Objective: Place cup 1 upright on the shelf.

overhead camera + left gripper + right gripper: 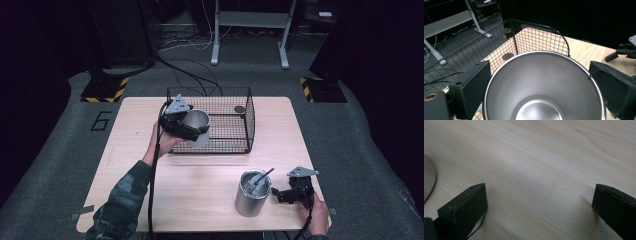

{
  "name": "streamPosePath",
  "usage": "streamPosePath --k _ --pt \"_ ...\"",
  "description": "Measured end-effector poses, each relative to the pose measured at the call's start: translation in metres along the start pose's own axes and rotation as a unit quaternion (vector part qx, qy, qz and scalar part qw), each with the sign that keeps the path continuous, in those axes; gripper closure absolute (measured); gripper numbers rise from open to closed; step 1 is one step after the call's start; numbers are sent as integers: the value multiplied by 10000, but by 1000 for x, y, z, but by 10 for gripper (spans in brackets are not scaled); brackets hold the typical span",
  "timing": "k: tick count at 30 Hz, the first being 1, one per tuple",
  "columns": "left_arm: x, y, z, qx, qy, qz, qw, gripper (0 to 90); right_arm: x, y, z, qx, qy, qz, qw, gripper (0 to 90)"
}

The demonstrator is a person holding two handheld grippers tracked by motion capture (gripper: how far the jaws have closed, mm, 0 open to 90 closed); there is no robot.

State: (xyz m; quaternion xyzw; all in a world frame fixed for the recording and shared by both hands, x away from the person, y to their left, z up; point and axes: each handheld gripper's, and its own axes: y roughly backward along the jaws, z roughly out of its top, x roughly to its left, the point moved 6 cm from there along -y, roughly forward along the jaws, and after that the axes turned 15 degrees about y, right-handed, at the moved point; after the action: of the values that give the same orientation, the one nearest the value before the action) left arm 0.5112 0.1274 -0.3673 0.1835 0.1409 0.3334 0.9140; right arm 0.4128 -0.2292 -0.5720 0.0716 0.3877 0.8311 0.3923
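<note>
Steel cup pinched between the left gripper's jaws, held over the wire basket's left wall near the table's far edge. Left gripper view reveals its empty interior. Right gripper, jaws spread, rests by the second cup near the front right corner.
</note>
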Motion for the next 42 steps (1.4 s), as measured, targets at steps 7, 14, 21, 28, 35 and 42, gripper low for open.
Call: streamPosePath --k 7,14,21,28,35,42 --pt "8 -5 5 -40 70 69 9999 65 0 0 0 -3 5 -1 10000 0" --pt "18 -11 14 -138 134 250 9995 65 0 0 0 -4 9 -2 10000 0" --pt "28 -18 19 -152 221 348 9990 65 0 0 0 -3 9 0 10000 0" --pt "42 -26 18 -132 327 513 9981 65 0 0 0 -3 10 0 10000 0" --pt "57 -34 13 -111 469 708 9963 65 0 0 0 -1 2 0 10000 0" --pt "67 -45 7 -12 552 877 9946 65 0 0 0 -4 7 -1 10000 0"
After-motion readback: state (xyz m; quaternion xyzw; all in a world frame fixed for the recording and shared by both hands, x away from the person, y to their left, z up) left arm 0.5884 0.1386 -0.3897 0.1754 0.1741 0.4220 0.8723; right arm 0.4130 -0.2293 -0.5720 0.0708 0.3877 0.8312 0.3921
